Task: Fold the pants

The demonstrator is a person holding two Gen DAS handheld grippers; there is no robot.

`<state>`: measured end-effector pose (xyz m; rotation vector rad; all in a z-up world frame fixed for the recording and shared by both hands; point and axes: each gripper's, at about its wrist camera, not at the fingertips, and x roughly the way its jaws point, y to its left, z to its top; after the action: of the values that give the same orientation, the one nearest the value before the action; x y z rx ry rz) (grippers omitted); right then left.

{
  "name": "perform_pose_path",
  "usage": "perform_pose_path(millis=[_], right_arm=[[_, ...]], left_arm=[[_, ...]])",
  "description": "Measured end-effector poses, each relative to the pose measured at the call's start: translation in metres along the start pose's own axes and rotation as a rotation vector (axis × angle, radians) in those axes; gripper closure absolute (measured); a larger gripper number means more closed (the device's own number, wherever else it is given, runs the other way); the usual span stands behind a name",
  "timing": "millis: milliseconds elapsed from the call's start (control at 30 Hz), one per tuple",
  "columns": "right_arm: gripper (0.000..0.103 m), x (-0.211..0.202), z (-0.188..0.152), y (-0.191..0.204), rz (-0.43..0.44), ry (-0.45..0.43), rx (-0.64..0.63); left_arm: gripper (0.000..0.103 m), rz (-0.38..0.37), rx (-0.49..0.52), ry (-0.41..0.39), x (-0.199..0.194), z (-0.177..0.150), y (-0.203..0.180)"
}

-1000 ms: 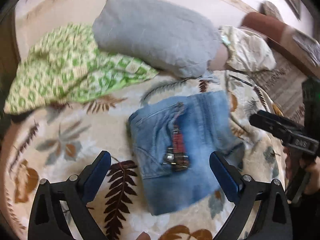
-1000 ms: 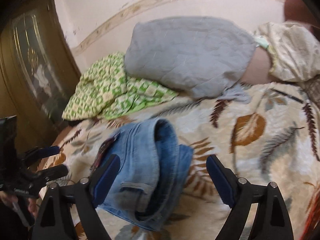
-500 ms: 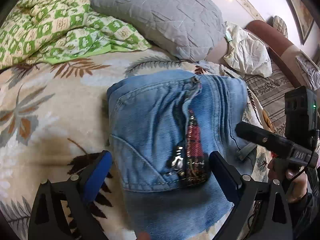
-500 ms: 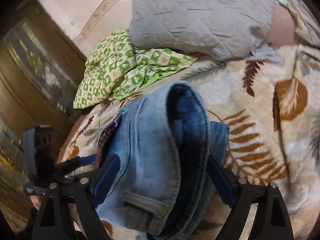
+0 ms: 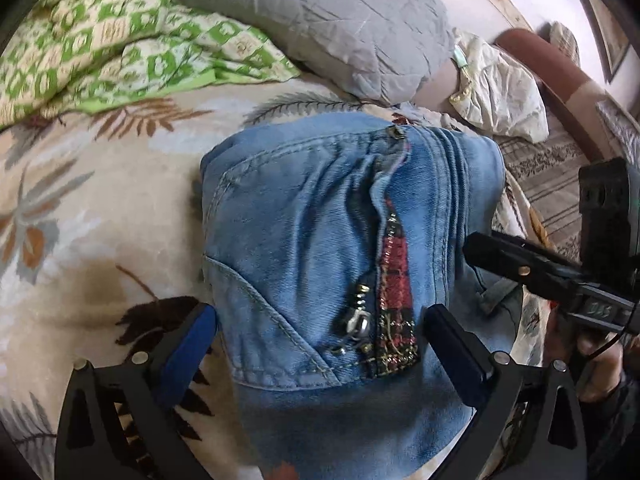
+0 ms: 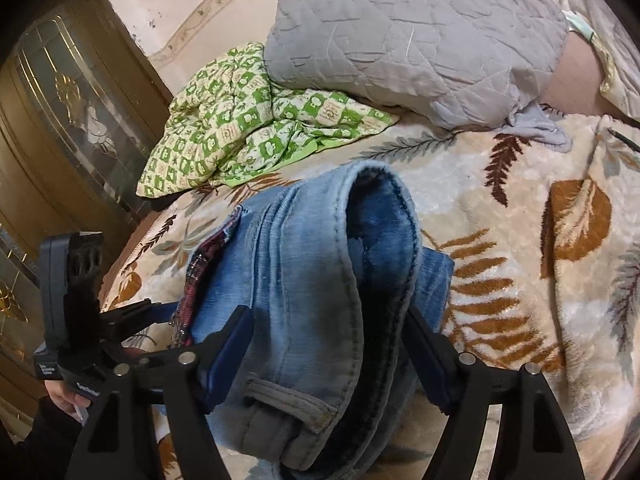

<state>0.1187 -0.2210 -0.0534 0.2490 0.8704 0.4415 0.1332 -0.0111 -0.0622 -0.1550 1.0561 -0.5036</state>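
Folded pants (image 5: pixel 320 240) on the bed, both tongs spread wide around the bundle.

The denim bundle lies on the leaf-patterned blanket (image 5: pixel 80 208), front side up in the left wrist view, a red plaid strip (image 5: pixel 394 292) and metal charms (image 5: pixel 358 320) along the fly. The left tongs (image 5: pixel 320 340) stand open, fingers either side of the near end, gripping nothing. The right tongs (image 6: pixel 328 352) are likewise open, straddling the fold where the dark fleece lining (image 6: pixel 380 240) shows (contact with the cloth cannot be confirmed). Behind the bundle: a green checked quilt (image 6: pixel 248 128) and a grey quilted pillow (image 6: pixel 420 40), which overlaps the quilt's edge.
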Motion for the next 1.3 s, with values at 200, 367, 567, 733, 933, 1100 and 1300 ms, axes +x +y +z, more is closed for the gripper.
perform_pose_path(millis=[200, 367, 567, 733, 933, 1100, 1300], right_arm=[[0.084, 0.000, 0.001, 0.008, 0.011, -0.010, -0.046], [0.086, -0.011, -0.006, -0.002, 0.031, -0.010, 0.005], [0.086, 0.020, -0.019, -0.019, -0.043, 0.069, 0.034], [0.086, 0.030, -0.024, -0.020, -0.103, 0.073, -0.002], [0.071, 0.021, -0.023, -0.019, -0.122, 0.070, 0.027], [0.022, -0.018, -0.019, -0.026, -0.145, 0.017, 0.084], [0.015, -0.067, 0.004, -0.014, -0.162, -0.160, 0.037]], left_arm=[[0.028, -0.031, -0.024, 0.019, 0.000, 0.001, 0.000], [0.032, -0.010, 0.017, 0.015, -0.005, -0.003, -0.012], [0.026, 0.083, 0.063, 0.066, 0.019, -0.006, -0.018], [0.018, 0.148, 0.092, 0.063, 0.034, -0.014, -0.021], [0.012, 0.117, 0.066, 0.038, 0.026, -0.015, -0.017], [0.000, 0.069, 0.023, 0.038, -0.001, -0.023, -0.001], [0.000, 0.121, 0.090, -0.084, -0.042, -0.012, -0.014]])
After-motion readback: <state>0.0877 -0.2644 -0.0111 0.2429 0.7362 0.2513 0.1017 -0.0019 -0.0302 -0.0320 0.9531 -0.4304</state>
